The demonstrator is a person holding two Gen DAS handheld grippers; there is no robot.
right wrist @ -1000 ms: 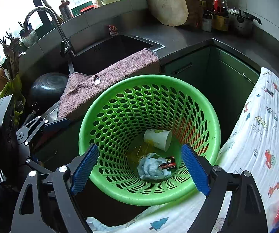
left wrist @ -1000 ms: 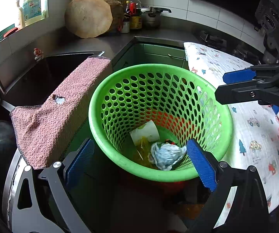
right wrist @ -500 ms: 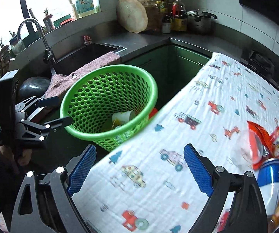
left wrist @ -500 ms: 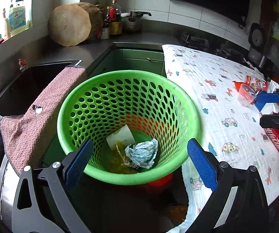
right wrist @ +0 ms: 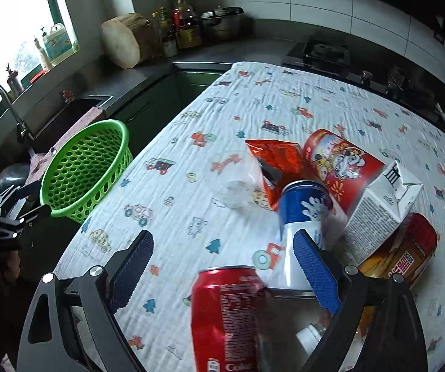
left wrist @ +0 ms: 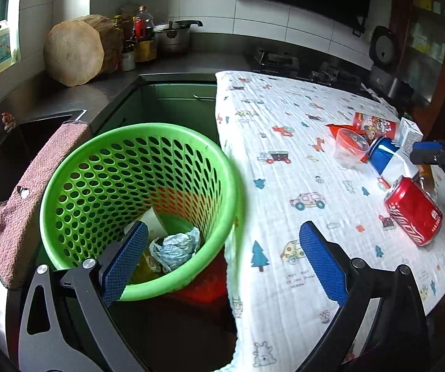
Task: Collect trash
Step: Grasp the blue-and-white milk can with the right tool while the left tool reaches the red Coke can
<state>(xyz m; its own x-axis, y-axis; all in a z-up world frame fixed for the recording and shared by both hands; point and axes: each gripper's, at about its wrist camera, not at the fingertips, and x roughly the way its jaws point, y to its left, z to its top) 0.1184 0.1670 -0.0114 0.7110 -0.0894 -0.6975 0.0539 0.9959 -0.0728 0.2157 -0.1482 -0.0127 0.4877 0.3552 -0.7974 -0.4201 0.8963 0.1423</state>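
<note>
Behind right pad, bottle [right wrist: 307, 339] half-hidden

Red can [right wrist: 227, 319] lying near on the worktop: white "Coke" partly readable at its bottom edge in the right wrist view; white Coca-Cola script along its side [left wrist: 413, 215] in the left wrist view. Korean characters on gold-red can [right wrist: 403, 257], far right, unreadable. Other labels too blurred.

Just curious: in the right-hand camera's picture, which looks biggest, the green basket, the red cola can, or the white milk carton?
1. red cola can, though it lies nearest the camera, which inflates it.
2. green basket, farther off.
3. white milk carton, looking nearly alike to the basket.
</note>
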